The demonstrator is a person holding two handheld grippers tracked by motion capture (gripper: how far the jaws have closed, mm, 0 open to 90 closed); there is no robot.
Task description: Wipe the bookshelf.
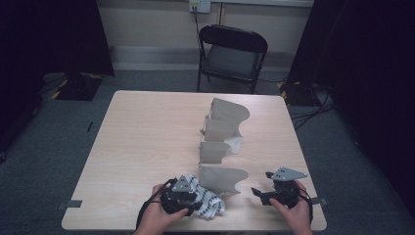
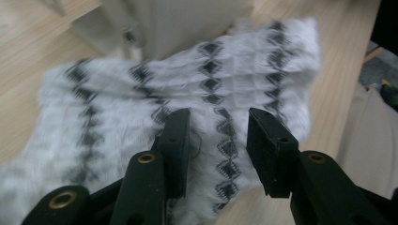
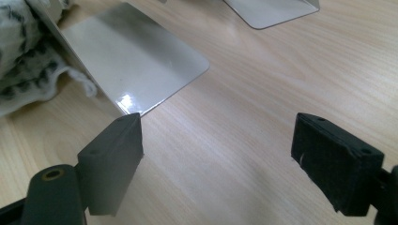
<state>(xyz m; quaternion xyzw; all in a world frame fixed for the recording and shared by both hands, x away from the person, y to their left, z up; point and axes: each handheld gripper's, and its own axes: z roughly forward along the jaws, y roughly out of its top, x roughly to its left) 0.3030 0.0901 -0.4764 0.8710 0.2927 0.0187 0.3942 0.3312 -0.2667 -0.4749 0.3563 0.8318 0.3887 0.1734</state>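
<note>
Beside the nearest divider [image 1: 222, 179], left gripper [image 2: 218, 129] straddles the patterned cloth [image 2: 187, 108], not yet clamped; a shallow bite could slip. Right gripper [image 3: 218, 154] waits released.

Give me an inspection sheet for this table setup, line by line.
Surface: pale wood table, bare at left.
Job's things: patterned white cloth lying crumpled near the front edge, beside the nearest of four grey bookends.
Clutter: a second white cloth among the bookends.
Grippers: left hand-held gripper over the patterned cloth, jaws apart, no clear pinch; right hand-held gripper open over bare wood.
Cables: a black cable trails from the left one.
Surroundings: folding chair, wall socket, dark curtains.
</note>
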